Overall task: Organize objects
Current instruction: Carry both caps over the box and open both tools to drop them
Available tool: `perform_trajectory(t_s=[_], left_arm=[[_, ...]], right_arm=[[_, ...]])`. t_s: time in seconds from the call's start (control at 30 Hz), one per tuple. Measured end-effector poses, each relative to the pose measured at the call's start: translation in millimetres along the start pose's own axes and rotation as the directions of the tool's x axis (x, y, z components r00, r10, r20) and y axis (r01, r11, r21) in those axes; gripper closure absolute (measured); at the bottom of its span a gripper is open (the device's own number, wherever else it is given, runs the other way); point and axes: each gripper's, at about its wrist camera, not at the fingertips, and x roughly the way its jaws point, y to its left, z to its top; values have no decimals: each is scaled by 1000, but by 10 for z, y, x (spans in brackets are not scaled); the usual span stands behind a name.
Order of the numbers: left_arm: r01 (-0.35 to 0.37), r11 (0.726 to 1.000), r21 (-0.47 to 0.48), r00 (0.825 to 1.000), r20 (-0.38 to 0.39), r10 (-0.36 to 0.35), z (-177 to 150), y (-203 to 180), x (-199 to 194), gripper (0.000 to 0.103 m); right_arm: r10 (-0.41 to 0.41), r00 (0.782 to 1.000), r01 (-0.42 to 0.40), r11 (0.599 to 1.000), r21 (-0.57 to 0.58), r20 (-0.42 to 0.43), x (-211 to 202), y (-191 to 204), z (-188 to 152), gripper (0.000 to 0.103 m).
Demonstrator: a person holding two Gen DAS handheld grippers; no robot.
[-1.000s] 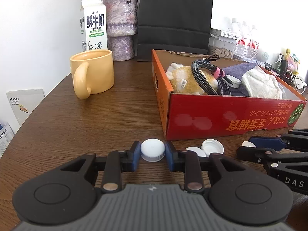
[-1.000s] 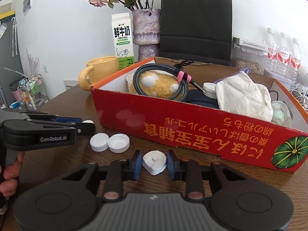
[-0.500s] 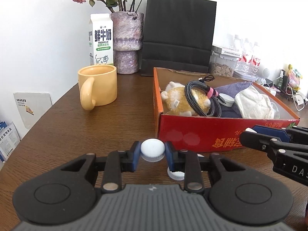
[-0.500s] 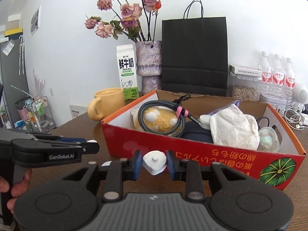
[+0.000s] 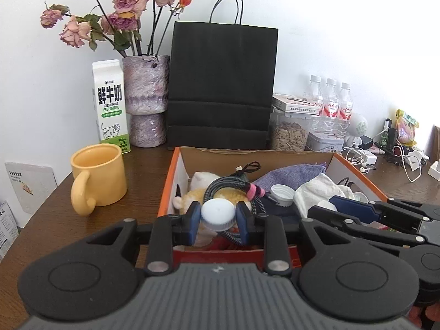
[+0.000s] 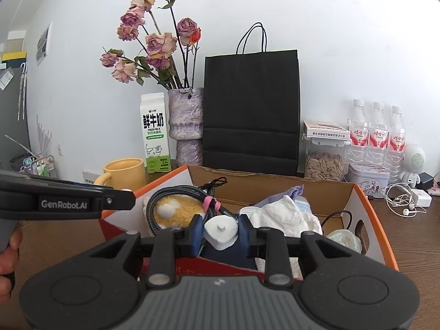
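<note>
1. Holding a round white cap clenched between its blue pads, the left gripper hangs over the near left corner of the red cardboard box. Only the rim of the cap is pinched, so a slight loosening of the jaws could let it fall on the near wall and bounce out onto the tabletop.
2. The right gripper has its jaws closed on a white rounded-triangle cap with a small peg on top, above the dark item in the middle of the box. Its curved sides give the pads little flat surface; I judge it could twist or squirt out if squeezed unevenly.
3. Both grippers crowd the same near edge of the box, the right one just to the right of the left. Bringing both forward together risks the tools knocking each other and jarring a cap loose.
4. The box is already full: a plush toy, a coiled braided cable, a white cloth and another cap. A cap released onto the soft heap may roll into a gap and be hard to find.
5. The yellow mug stands well to the left of the box, unlikely to be hit.
</note>
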Motion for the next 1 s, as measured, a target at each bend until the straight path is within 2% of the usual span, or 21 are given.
perform_trajectory(t_s=[0.23,0.57,0.63,0.7,0.73,0.77,0.8,0.83,0.87,0.9,0.93,0.97,1.0], left_arm=[[7,1000,13,1000,-3,-7,91,-222,311,74],[22,1000,8,1000,-6,-22,139,-301,610,74],[14,1000,-15,1000,-20,-14,117,-263,649,68],[9,999,-31,1000,-29,-10,97,-222,664,52],[10,999,-37,1000,-27,-11,95,-207,662,50],[10,999,-38,1000,-25,-11,97,-201,655,45],[13,999,-40,1000,-20,-14,101,-200,642,37],[21,999,-42,1000,-15,-22,102,-203,626,28],[21,999,-41,1000,-8,-22,102,-214,609,15],[8,999,-32,1000,1,-8,101,-237,590,5],[-18,1000,-21,1000,16,18,99,-260,573,0],[-37,999,-14,999,32,38,96,-275,556,0],[-44,999,-12,998,38,44,102,-280,548,0]], right_arm=[[-3,1000,3,1000,-4,8,141,-251,18,76],[-21,1000,21,999,-27,4,305,-476,-6,76],[-20,1000,20,999,-28,0,322,-494,-20,75],[-21,1000,21,999,-35,-1,328,-486,-30,75],[-25,1000,25,999,-38,3,321,-474,-31,74],[-26,1000,27,999,-40,6,314,-469,-35,72],[-28,1000,29,999,-42,7,307,-461,-38,68],[-30,999,31,999,-42,10,300,-457,-42,57],[-35,999,36,998,-42,16,291,-454,-46,40],[-48,999,49,998,-41,24,281,-451,-48,31],[-64,997,66,997,-40,34,272,-447,-52,15],[-81,996,83,996,-39,48,260,-445,-54,9],[-90,994,92,995,-36,59,251,-448,-56,9]])
